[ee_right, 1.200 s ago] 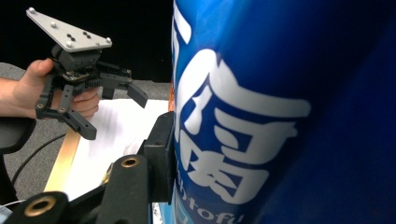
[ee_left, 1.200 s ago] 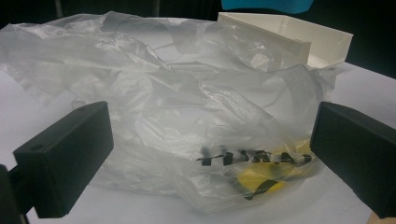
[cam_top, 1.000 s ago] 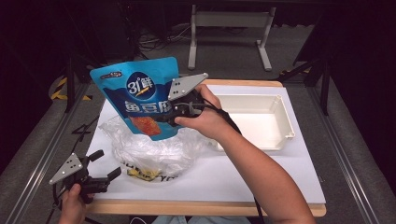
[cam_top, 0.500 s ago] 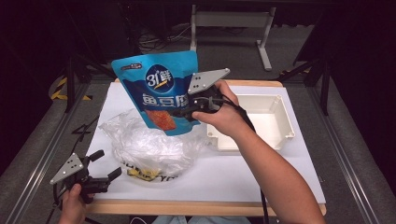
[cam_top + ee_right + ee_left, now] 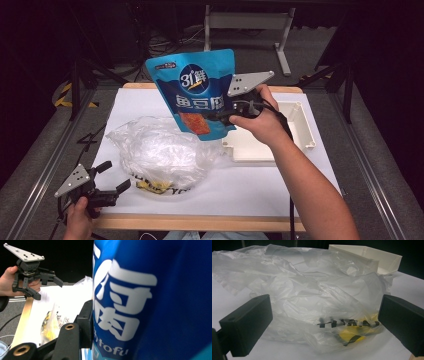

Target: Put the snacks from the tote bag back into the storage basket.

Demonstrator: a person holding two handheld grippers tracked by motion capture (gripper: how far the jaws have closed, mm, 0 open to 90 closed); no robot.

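We find the right gripper (image 5: 220, 116) holding a blue snack pouch (image 5: 197, 92) in the air at the upper centre of the high view, its fingers pinching the pouch's lower right edge; in the right gripper view one black finger (image 5: 86, 322) lies flat against the printed face. We judge that the grip sits at the edge so that the pouch hangs clear of the crumpled clear plastic bag (image 5: 160, 150) below it and can be carried to the white tray (image 5: 300, 122), which lies right of centre on the table (image 5: 260, 185). The pouch is upright, slightly tilted, above the gap between bag and tray and touching neither. It is glossy blue with large white characters, a round emblem near the top and an orange-red product picture low on its face; the word "tofu" reads in the right gripper view. It looks sealed and flat. The left gripper (image 5: 112, 182) rests at the lower left of the high view, near the table's front edge, fingers spread and holding nothing. In the left gripper view its fingers (image 5: 247, 323) stand wide apart before the bag, which shows yellow and black print at its bottom; we judge this a standby position.
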